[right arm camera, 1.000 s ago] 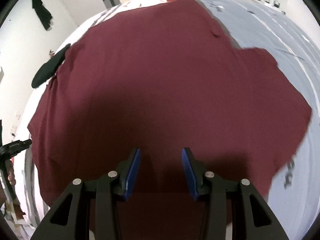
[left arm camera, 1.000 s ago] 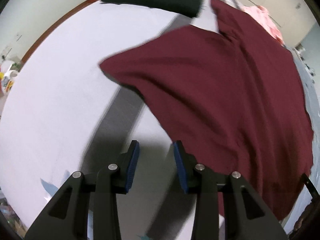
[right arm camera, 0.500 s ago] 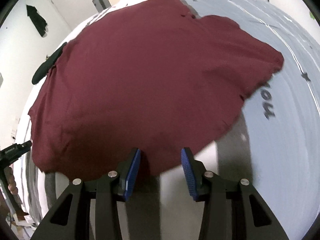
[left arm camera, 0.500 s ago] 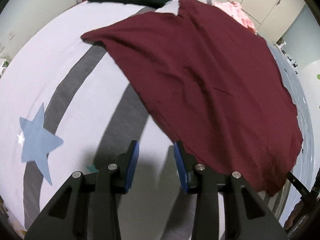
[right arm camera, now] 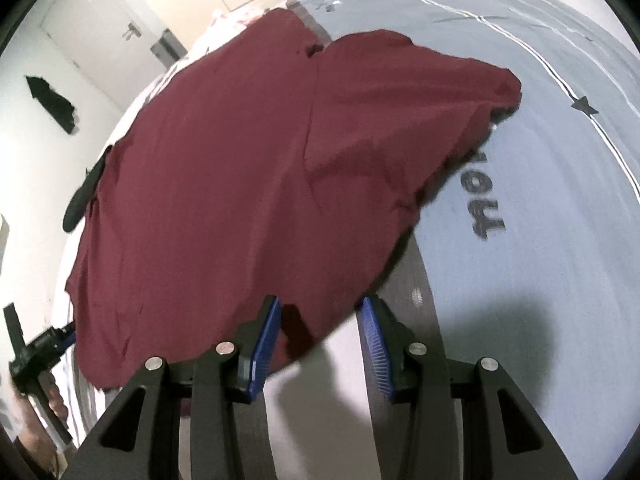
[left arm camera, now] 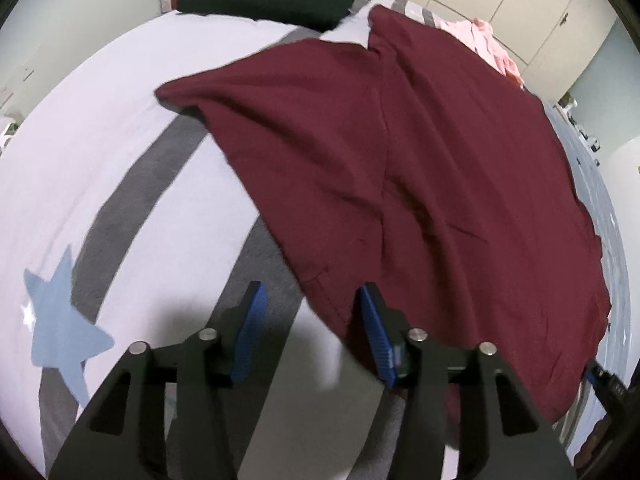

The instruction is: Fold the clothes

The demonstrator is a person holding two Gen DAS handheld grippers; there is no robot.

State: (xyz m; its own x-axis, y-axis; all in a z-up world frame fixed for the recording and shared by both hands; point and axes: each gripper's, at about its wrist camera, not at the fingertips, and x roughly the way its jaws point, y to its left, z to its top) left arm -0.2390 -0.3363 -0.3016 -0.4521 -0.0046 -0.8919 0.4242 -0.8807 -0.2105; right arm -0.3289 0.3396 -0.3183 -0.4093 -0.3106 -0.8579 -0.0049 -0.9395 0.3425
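- The bed (left arm camera: 100, 168) fills both views: white cover with grey stripes on the left wrist's side, plain grey with thin lines and dark lettering (right arm camera: 480, 208) on the right wrist's side.
- A maroon shirt (left arm camera: 420, 184) lies spread flat on the bed, from centre out to 3 o'clock in the left view and from centre to 9 o'clock in the right view (right arm camera: 240, 184); one sleeve points to 10 o'clock in the left view.
- A dark pillow (left arm camera: 264, 4) lies at 12 o'clock beyond the shirt.
- Pink cloth (left arm camera: 492, 44) sits at 1 o'clock, past the shirt's far edge.
- The left gripper (left arm camera: 308, 328) hangs over the shirt's near hem, jaws apart and empty, hem edge just inside the right finger.
- The right gripper (right arm camera: 320, 336) hangs over the hem, jaws likewise spread, holding nothing.
- A blue star (left arm camera: 60, 320) marks the cover at 8 o'clock.
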